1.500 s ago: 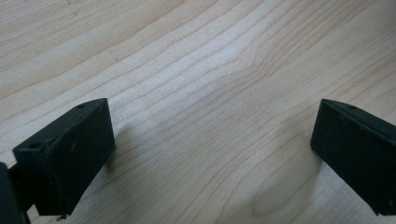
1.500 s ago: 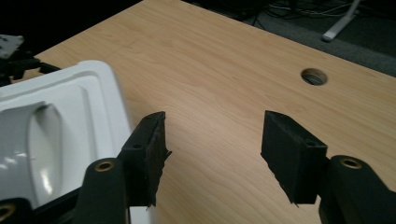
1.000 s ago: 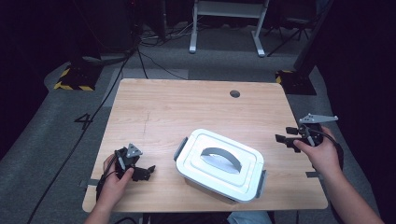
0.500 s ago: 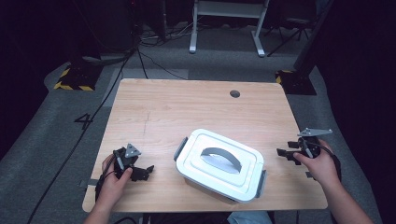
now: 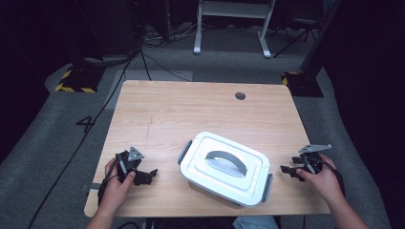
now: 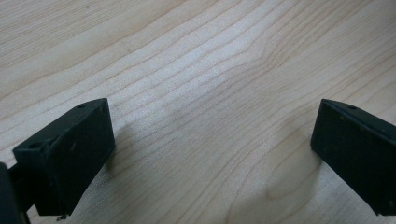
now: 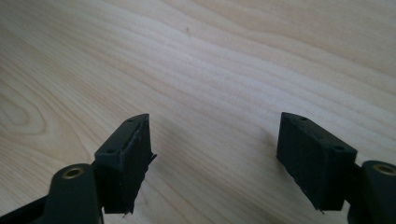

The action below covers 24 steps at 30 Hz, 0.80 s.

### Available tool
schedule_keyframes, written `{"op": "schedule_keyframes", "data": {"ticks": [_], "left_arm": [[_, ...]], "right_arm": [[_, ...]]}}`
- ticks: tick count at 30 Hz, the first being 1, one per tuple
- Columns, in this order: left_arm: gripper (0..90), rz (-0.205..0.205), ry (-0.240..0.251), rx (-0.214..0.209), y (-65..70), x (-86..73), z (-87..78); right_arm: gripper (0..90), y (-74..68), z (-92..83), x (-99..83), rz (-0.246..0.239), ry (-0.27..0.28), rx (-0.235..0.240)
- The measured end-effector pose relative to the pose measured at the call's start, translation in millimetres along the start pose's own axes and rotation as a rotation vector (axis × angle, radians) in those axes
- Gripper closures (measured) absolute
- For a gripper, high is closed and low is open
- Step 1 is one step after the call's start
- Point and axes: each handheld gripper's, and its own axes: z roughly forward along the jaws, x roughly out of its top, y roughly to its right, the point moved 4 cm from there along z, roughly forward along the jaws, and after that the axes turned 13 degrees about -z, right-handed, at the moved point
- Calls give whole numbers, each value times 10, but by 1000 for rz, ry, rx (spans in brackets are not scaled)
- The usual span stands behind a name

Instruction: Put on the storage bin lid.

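From the high view I see the whole wooden table (image 5: 200, 114), with the white lidded container (image 5: 224, 168) near its front edge and a grey handle (image 5: 226, 160) across its lid. My left gripper (image 5: 152, 173) rests on the tabletop at about 9 o'clock from the container, just beside its near-left corner but not touching it. My right gripper (image 5: 285, 170) sits at about 3 o'clock from the container, near its right end and apart from it, close to the table's right edge. Each points inward toward the container, which lies between them.

The two gripper views give what the high view cannot: how the jaws stand. In the left gripper view, my left gripper (image 6: 210, 154) has its two black jaws spread wide, with bare wood grain between them. In the right gripper view, my right gripper (image 7: 215, 154) likewise has its jaws well apart over bare wood, gripping nothing. The cameras look down at the tabletop from close by.
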Motion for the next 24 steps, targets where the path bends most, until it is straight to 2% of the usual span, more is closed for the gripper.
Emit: {"op": "schedule_keyframes", "data": {"ticks": [5, 6, 8, 9, 10, 11, 24], "left_arm": [[2, 0, 0, 0, 0, 0, 0], [1, 0, 0, 0, 0, 0, 0], [1, 0, 0, 0, 0, 0, 0], [1, 1, 0, 0, 0, 0, 0], [1, 0, 0, 0, 0, 0, 0], [1, 0, 0, 0, 0, 0, 0], [1, 0, 0, 0, 0, 0, 0]], "right_arm": [[213, -57, 24, -35, -29, 20, -24], [149, -92, 47, -54, -55, 37, -43], [116, -102, 59, -61, -56, 44, -53], [71, -114, 78, -68, -50, 62, -64], [0, -141, 146, -82, -30, 114, -92], [0, -146, 161, -74, -21, 127, -103], [0, -151, 162, -74, -16, 128, -107]]}}
